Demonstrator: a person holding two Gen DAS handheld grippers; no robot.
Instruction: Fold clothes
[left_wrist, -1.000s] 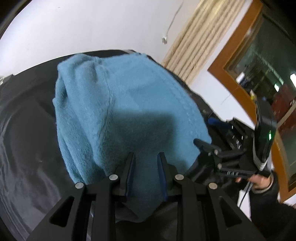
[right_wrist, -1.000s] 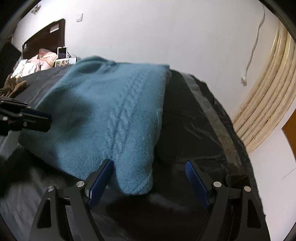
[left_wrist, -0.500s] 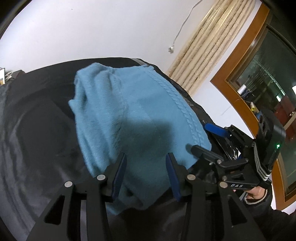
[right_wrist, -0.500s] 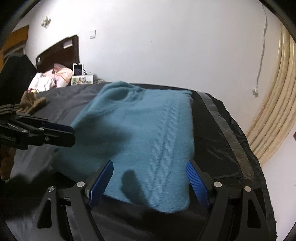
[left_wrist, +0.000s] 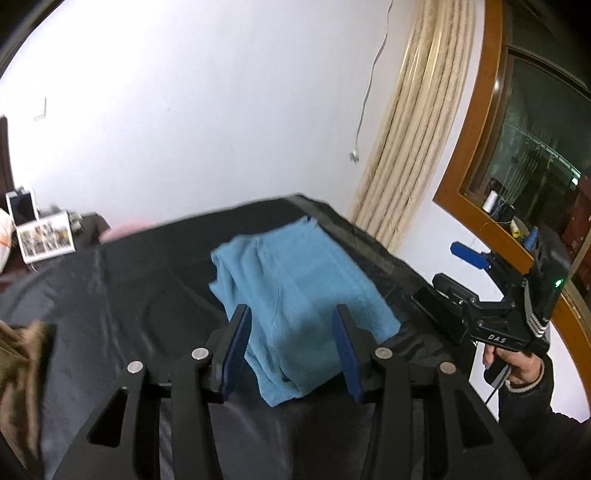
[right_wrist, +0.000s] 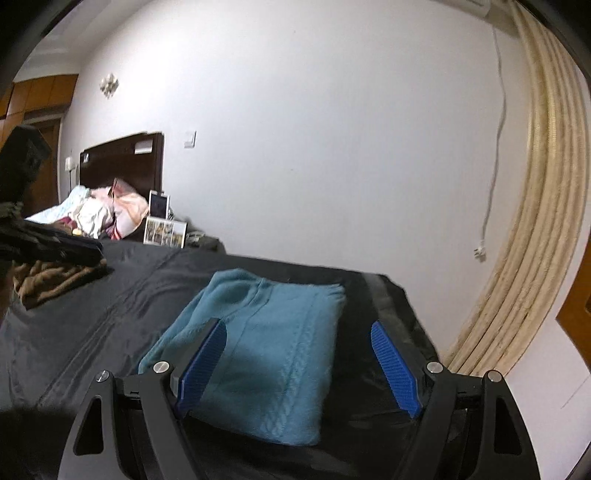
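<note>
A teal cable-knit sweater (left_wrist: 295, 284) (right_wrist: 266, 347) lies folded on the black bedsheet (left_wrist: 147, 295) (right_wrist: 110, 325). My left gripper (left_wrist: 291, 310) hovers above its near edge. Its jaws are opening, and no pad touches the knit. In the right wrist view, my right gripper (right_wrist: 297, 328) stands wide open above the sweater's near end with nothing gripped. The right gripper (left_wrist: 437, 271) also shows at the right of the left wrist view, held by a hand (left_wrist: 513, 365). The left gripper's dark body (right_wrist: 55, 251) shows at the left edge of the right wrist view.
A brown garment (right_wrist: 48, 280) (left_wrist: 18, 350) lies crumpled on the sheet to the left. Photo frames (right_wrist: 164, 229) and piled bedding (right_wrist: 99, 210) sit by the dark headboard. A cream curtain (right_wrist: 535, 221) and a wood-framed window (left_wrist: 517, 147) bound the right side.
Both grippers have risen and drawn back from the sweater. The left jaws, nearly shut over the knit a second ago, have spread apart and let it go. The sweater now rests flat.
</note>
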